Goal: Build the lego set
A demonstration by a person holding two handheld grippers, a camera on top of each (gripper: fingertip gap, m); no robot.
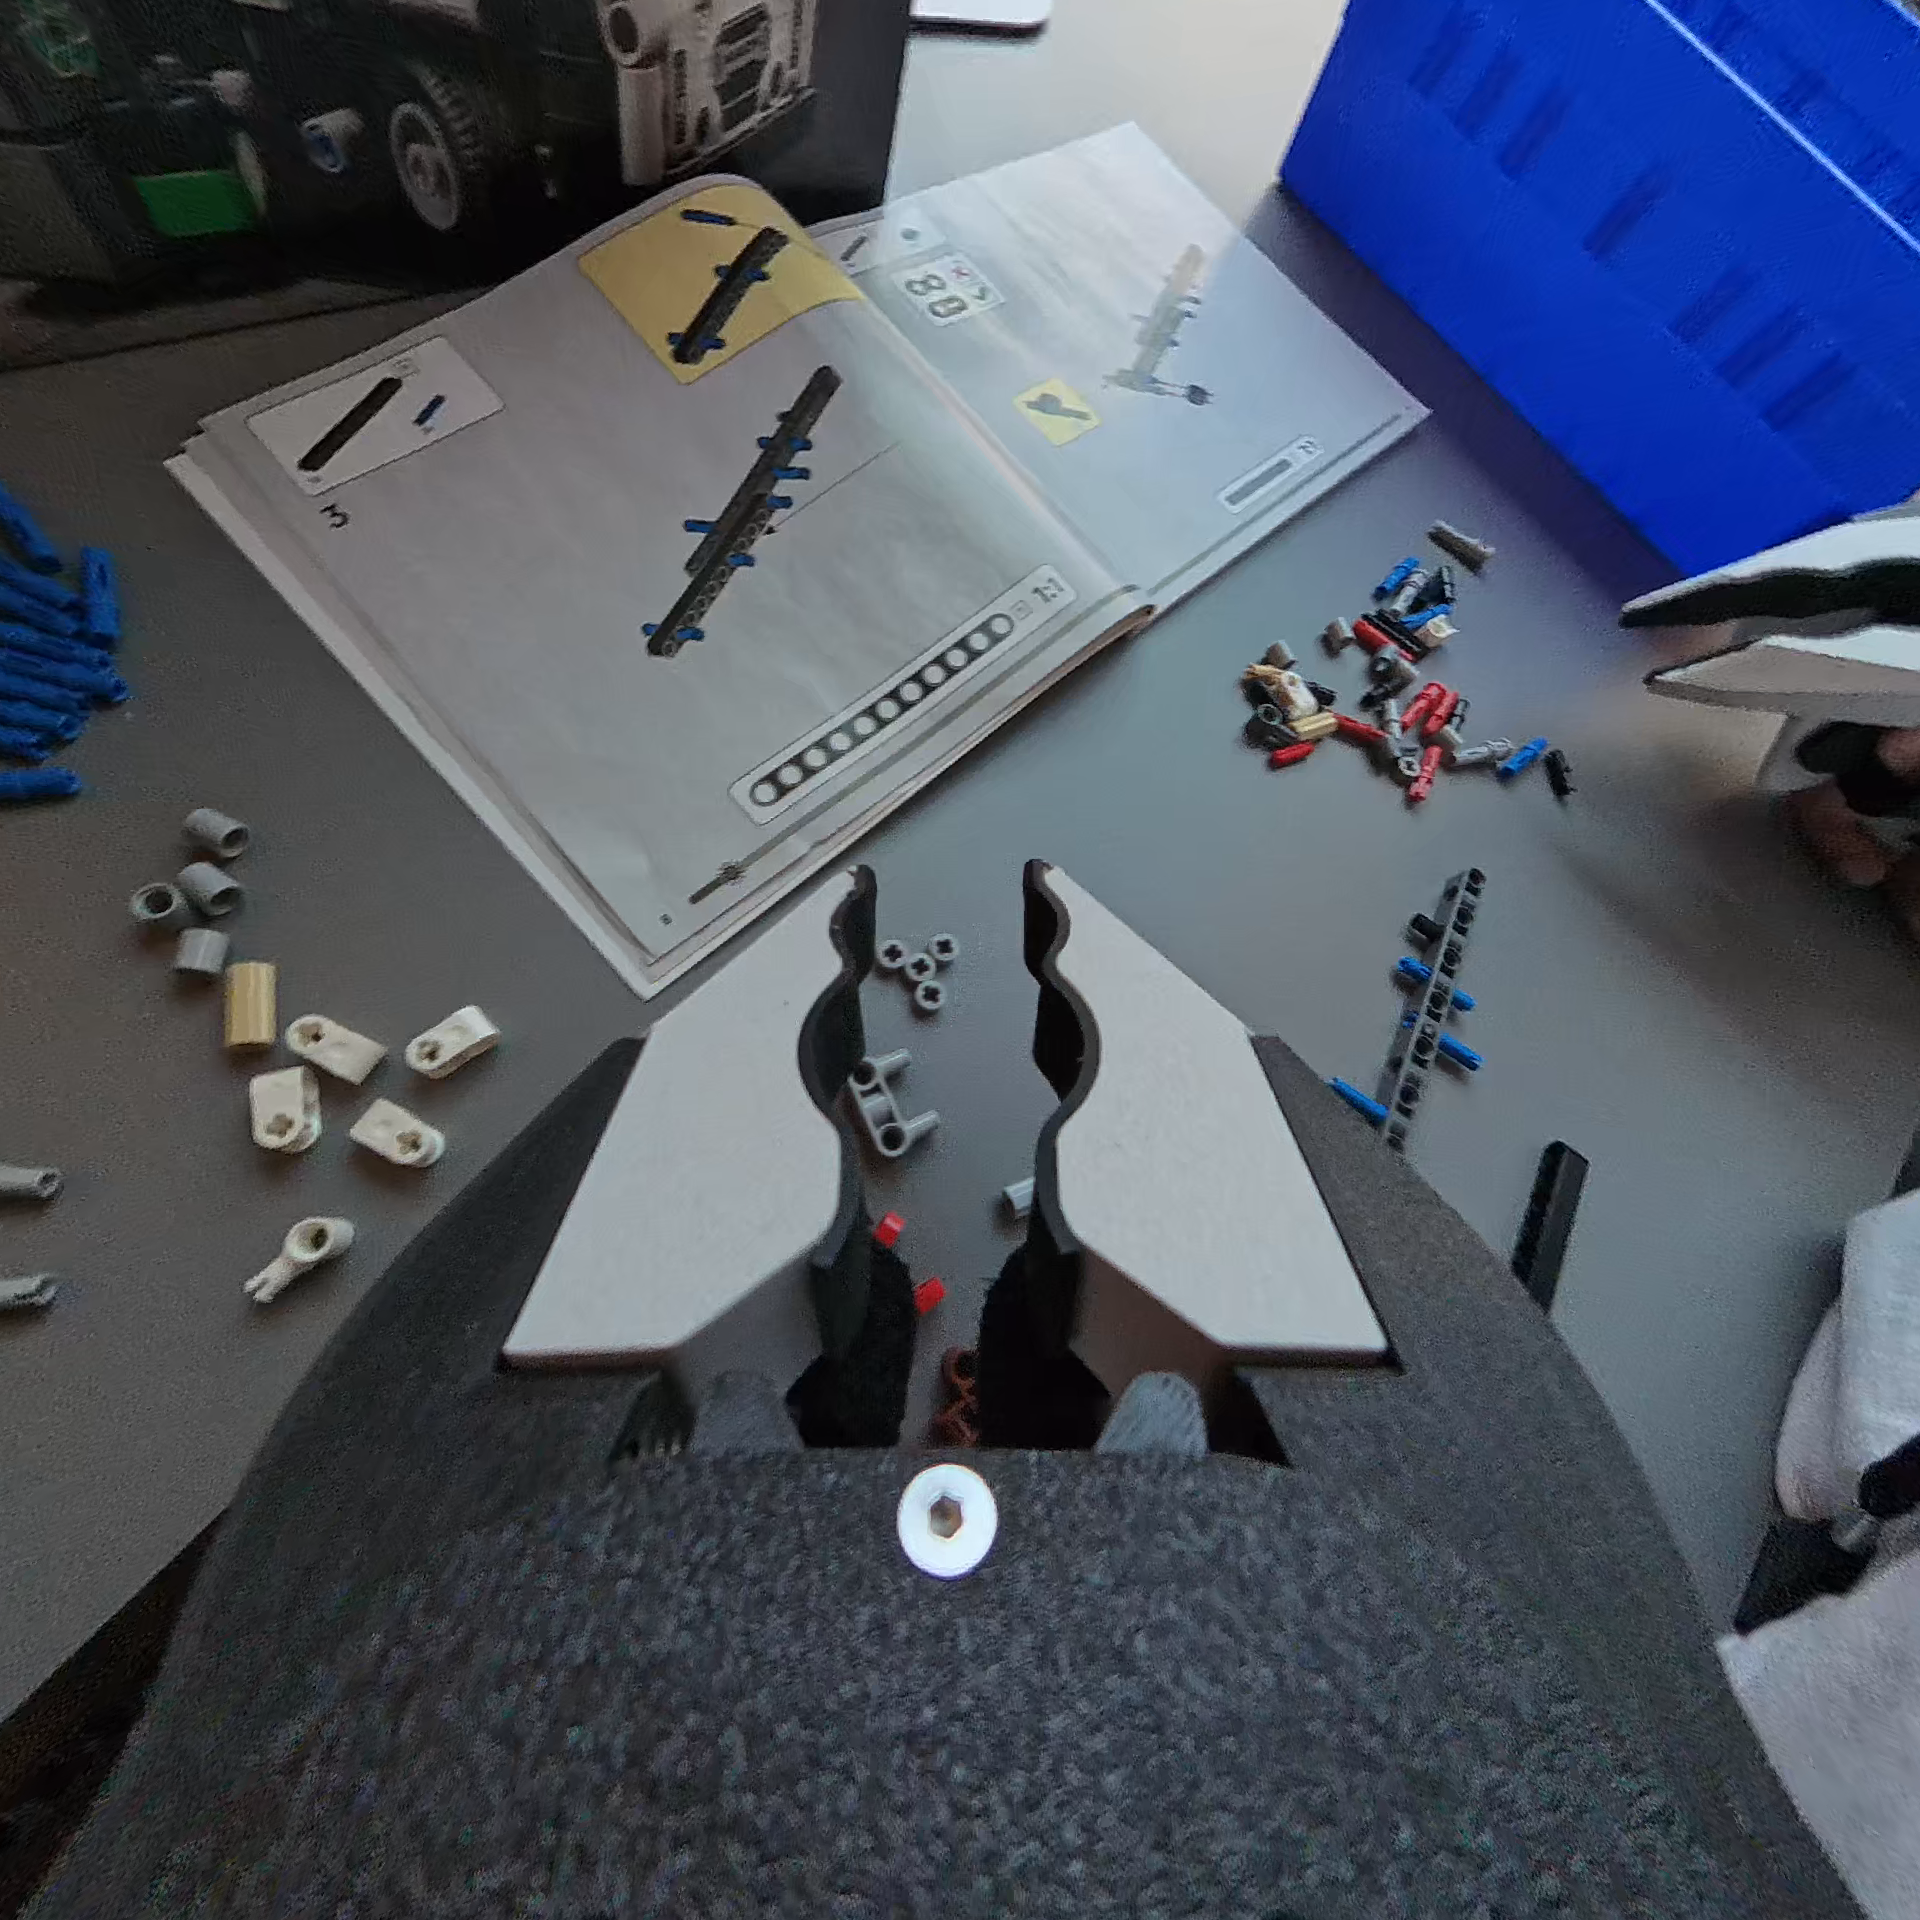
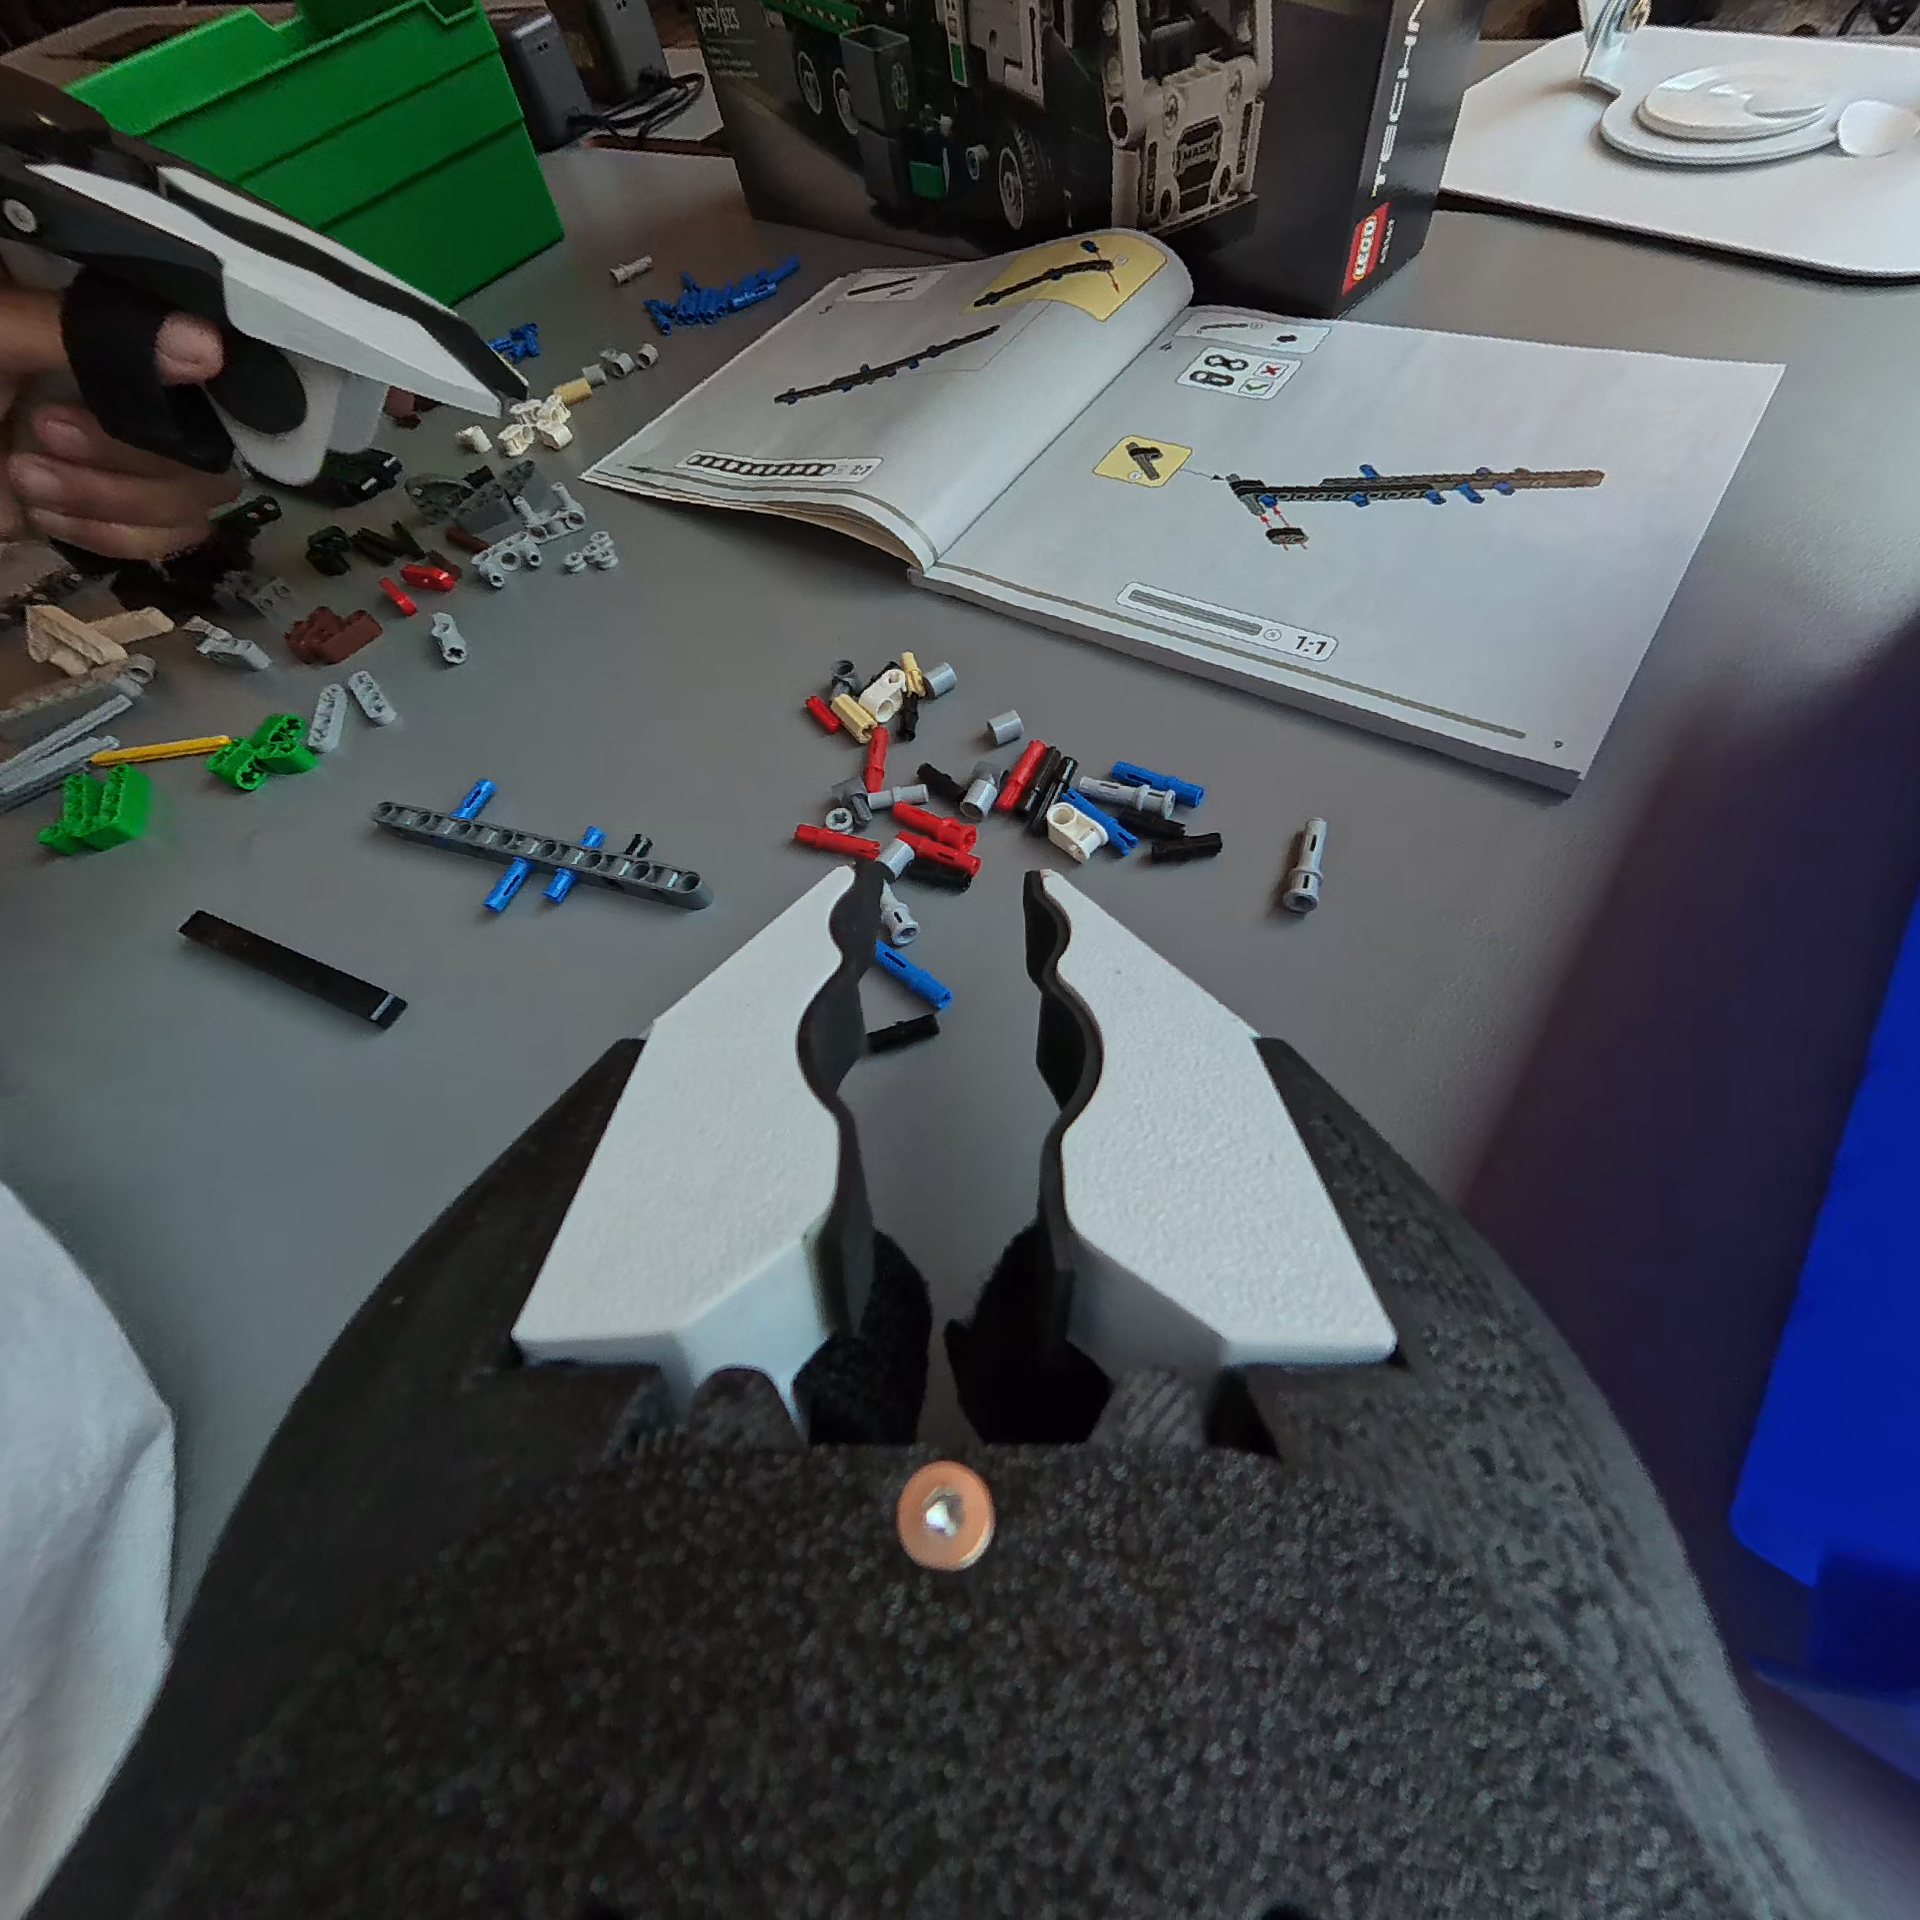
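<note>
My left gripper is open and empty above small grey connectors and a grey bracket piece. My right gripper is open and empty, just short of a pile of red, blue, black and grey pins; a blue pin lies between its fingers. The dark grey beam with blue pins lies on the table left of the right gripper; it also shows in the left wrist view. The open instruction booklet lies beyond; it also shows in the right wrist view.
A flat black piece lies near the beam. White and grey connectors and blue pins sit to the left. A blue bin, a green bin and the set's box stand at the back. Green pieces lie at the left. The tips of one gripper are about 25 centimeters away from the tips of the other. From either gripper's tips it is about 20 centimeters to the flat black piece. It is also in sight in the left wrist view.
</note>
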